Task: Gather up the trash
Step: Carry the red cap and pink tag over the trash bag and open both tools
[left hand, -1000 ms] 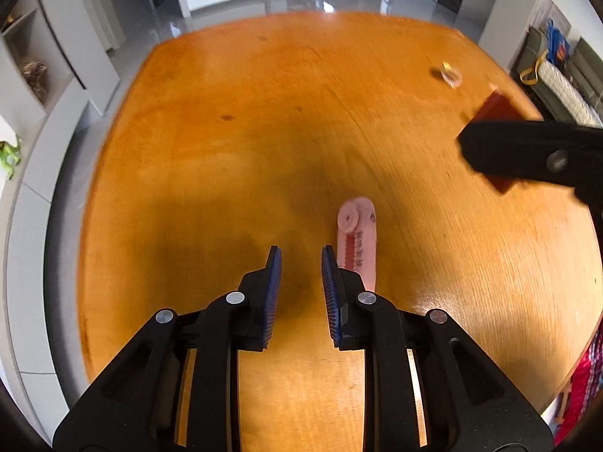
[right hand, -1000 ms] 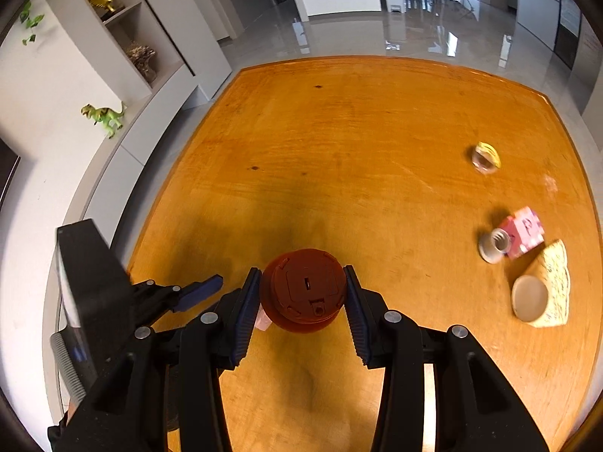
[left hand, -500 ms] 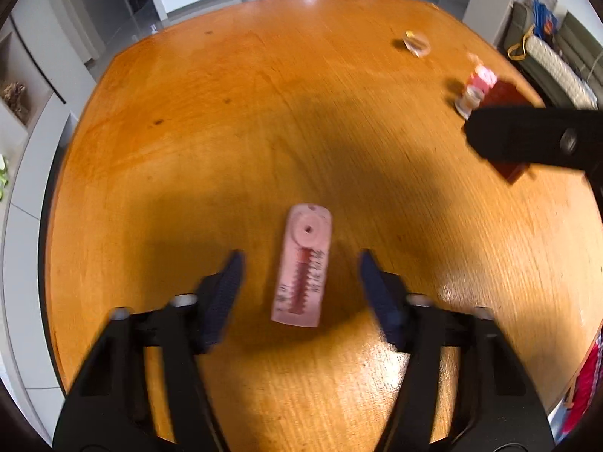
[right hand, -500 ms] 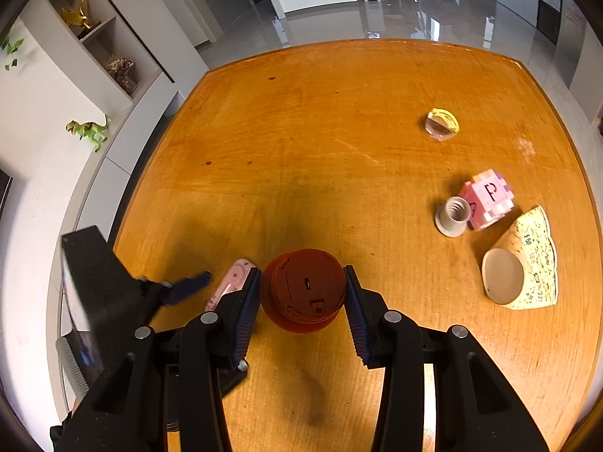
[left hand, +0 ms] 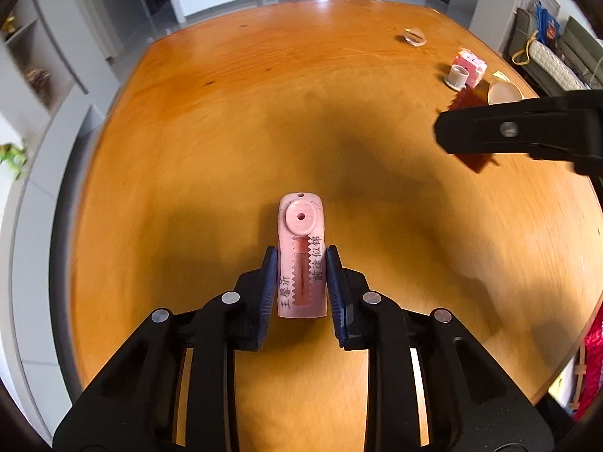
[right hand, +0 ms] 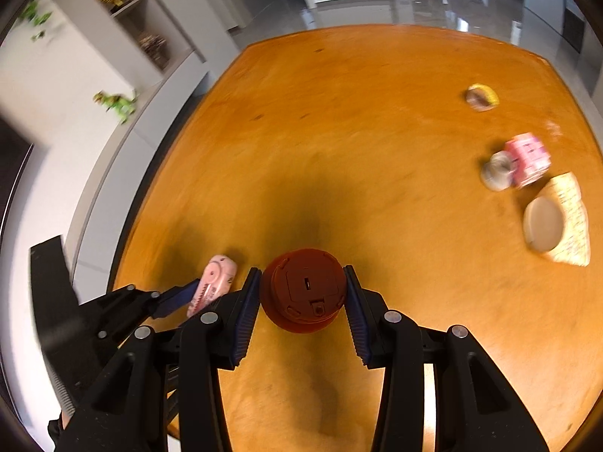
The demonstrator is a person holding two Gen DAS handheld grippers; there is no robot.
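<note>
Orange wooden surface (left hand: 226, 120) carries scattered trash. Right gripper (right hand: 303, 293) fingers clamp round dark-red plastic puck (right hand: 303, 288) above surface. Left gripper (left hand: 301, 282) fingers pinched tight on pink serrated plastic correction-tape case (left hand: 301, 263), just beside puck.

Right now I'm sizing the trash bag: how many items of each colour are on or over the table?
Pink: 2, a flat case and a block
Red-brown: 1, a round piece
White or cream: 2, a small cap and a paper cup
Yellow-clear: 1, a tape roll
Total: 6
</note>
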